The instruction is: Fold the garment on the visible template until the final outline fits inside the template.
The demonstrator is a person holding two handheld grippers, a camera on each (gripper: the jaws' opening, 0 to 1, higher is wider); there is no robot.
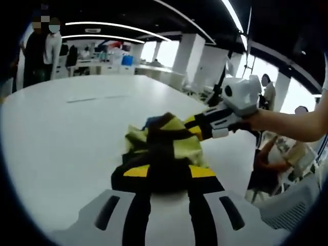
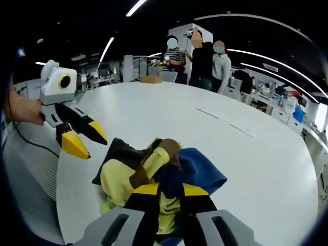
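Garment [image 2: 154, 174] bunched on the white table [image 2: 205, 133], near its edge. My right gripper [image 2: 166, 190] has its jaws closed on a raised fold. My left gripper [image 2: 82, 137] hangs just beside the heap, jaws parted, holding nothing. To do this step well, I judge I should lift slowly, find a second edge and spread the cloth flat. The garment is crumpled, yellow-green, black and blue. No template outline is discernible.
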